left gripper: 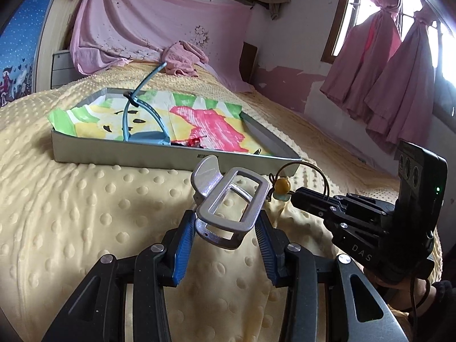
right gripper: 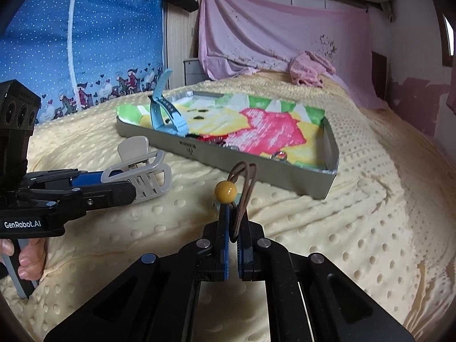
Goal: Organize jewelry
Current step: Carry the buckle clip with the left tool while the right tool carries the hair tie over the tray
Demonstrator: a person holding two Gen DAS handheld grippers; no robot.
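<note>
While both grippers hang over the bed [right gripper: 370, 199], the left gripper [left gripper: 226, 228] jaws squeeze a hair clip [left gripper: 232, 199]; the right gripper [right gripper: 233, 222] jaws pinch a thin bead cord [right gripper: 242, 188] that could slip before reaching the tray [right gripper: 256, 168] at twelve o'clock.

silver hair clip [left gripper: 232, 203], mustard bead [right gripper: 225, 191]

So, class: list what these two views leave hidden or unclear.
- Small items in the tray: left wrist view, cut off by its near wall, too small.
- Pale charm under the yellow bead: right wrist view, hidden behind the right gripper.
- Blue watch face: hidden in both views.
</note>
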